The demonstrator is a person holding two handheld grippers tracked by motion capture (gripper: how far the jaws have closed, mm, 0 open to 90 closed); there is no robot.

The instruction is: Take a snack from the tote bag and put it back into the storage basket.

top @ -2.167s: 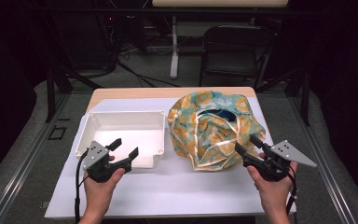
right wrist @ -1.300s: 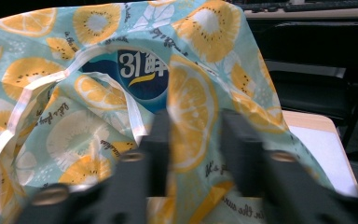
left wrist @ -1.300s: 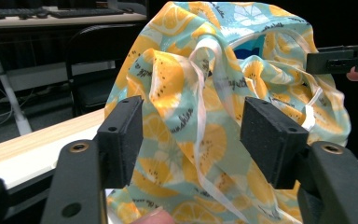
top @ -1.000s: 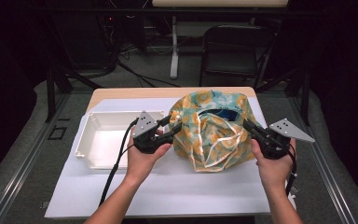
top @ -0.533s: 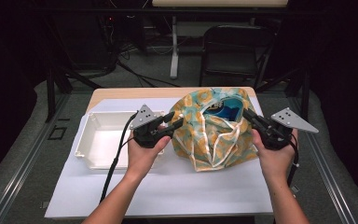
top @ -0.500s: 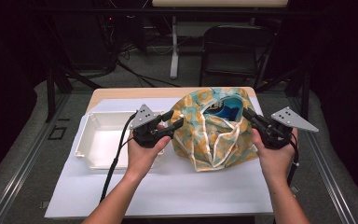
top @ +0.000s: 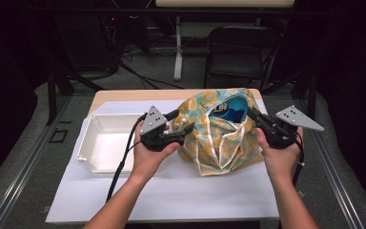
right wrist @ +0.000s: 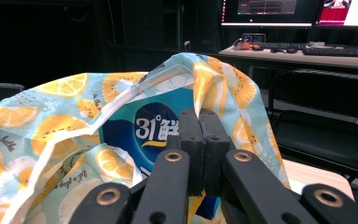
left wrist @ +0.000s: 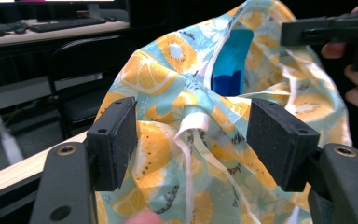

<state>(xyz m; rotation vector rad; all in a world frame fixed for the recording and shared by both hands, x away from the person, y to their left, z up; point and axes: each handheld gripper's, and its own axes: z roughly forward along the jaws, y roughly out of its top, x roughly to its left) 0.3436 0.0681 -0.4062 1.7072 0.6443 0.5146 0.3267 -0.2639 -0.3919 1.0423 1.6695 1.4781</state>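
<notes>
My right gripper (right wrist: 200,140) was clamped on the bag's (top: 219,138) rim. My left gripper's (left wrist: 196,140) jaws had just been opening and stood apart, the bag's cloth loose between them.

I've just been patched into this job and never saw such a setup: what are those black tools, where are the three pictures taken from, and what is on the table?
A person holds a hand-held tool with two black jaws in each hand. The high view looks down from above; each of the other two comes from a camera riding on one tool.

On the white table cover lie a white tray and a fruit-print cloth bag with a blue packet inside.

The right gripper is shut on the bag's rim. The left gripper has just been opening: its pads stand apart, with bag cloth between them but not pressed.
</notes>
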